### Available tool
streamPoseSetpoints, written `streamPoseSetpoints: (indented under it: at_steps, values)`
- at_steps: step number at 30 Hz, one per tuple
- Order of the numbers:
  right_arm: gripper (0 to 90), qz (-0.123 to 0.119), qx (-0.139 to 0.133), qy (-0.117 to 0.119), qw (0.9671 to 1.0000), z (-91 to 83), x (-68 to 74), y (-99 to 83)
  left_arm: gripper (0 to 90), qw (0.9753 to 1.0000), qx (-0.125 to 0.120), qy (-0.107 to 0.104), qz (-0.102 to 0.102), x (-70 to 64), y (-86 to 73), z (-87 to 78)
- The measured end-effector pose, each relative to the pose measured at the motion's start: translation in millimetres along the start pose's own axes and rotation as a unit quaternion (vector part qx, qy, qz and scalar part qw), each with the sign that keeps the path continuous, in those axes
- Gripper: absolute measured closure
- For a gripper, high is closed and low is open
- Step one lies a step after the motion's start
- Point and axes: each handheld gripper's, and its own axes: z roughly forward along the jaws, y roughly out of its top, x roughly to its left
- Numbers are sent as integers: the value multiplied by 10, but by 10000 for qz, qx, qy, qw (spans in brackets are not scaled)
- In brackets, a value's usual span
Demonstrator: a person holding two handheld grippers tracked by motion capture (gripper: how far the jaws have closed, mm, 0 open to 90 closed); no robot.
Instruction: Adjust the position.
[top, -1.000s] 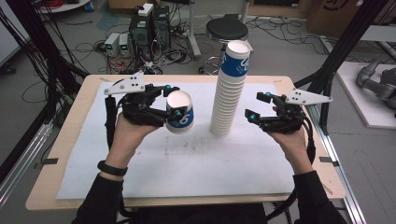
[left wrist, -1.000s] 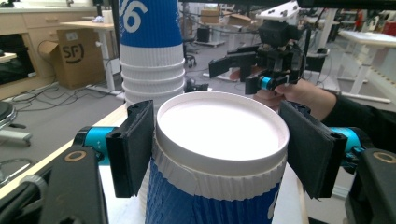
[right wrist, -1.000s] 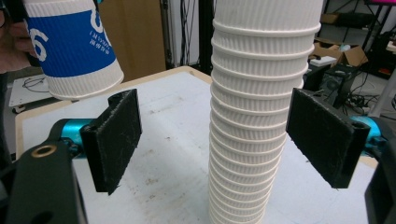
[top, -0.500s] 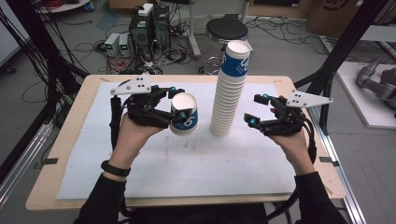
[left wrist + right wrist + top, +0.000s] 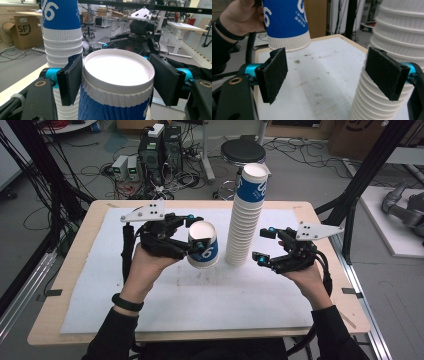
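Note:
A blue-and-white paper cup (image 5: 204, 251) hangs upright above the white mat, just left of a tall stack of the same cups (image 5: 244, 222). My left gripper (image 5: 195, 236) is shut on it, and in the left gripper view the pads press each side of the cup (image 5: 117, 67) under its rim. The stack (image 5: 62, 37) rises behind the left pad. My right gripper (image 5: 263, 245) stands open to the right of the stack's base. In the right gripper view, the stack (image 5: 374, 100) sits behind the right pad, apart from my gripper (image 5: 330, 73), and the held cup (image 5: 287, 22) is at upper left.
A white mat (image 5: 200, 295) covers most of the wooden table (image 5: 70, 320). Behind the table stand a black stool (image 5: 242, 151) and computer boxes (image 5: 157, 145) among floor cables. Black frame posts (image 5: 365, 170) flank the table. A hand (image 5: 237, 20) grips the left tool.
The left gripper has carried the cup a little to the right, closer to the stack. The right gripper has shifted slightly left and down toward the stack's base, still open.

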Motion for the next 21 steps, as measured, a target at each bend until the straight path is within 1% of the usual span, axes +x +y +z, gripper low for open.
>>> streamPoseSetpoints:
  at_steps: [1, 4, 7, 12, 13, 15, 17, 19, 21]
  values:
    - [185, -8, 13, 43, 10000, 17, 12, -3, 295, 10000, -12, -26, -29, -6, -3, 17]
    - [185, -2, 37, 199, 9998, 83, 42, -16, 295, 10000, 46, -84, -15, -19, -7, 51]
    - [185, 18, 92, 341, 9994, 157, 70, -28, 295, 9999, 48, -131, -36, -36, -12, 83]
    - [185, 26, 170, 534, 9984, 271, 118, -46, 295, 9998, 77, -192, -71, -53, -33, 147]
    - [185, 29, 178, 615, 9979, 294, 128, -49, 295, 9997, 72, -202, -76, -55, -38, 158]
    - [185, 64, 182, 692, 9974, 321, 142, -51, 295, 9996, 84, -243, -89, -56, -50, 181]
    - [185, 89, 177, 840, 9963, 364, 161, -55, 295, 9996, 91, -253, -110, -63, -58, 201]
    - [185, 121, 187, 899, 9957, 404, 185, -61, 295, 9994, 87, -310, -124, -67, -64, 220]
    - [185, 168, 204, 980, 9948, 434, 195, -69, 295, 9993, 129, -335, -89, -83, -65, 246]
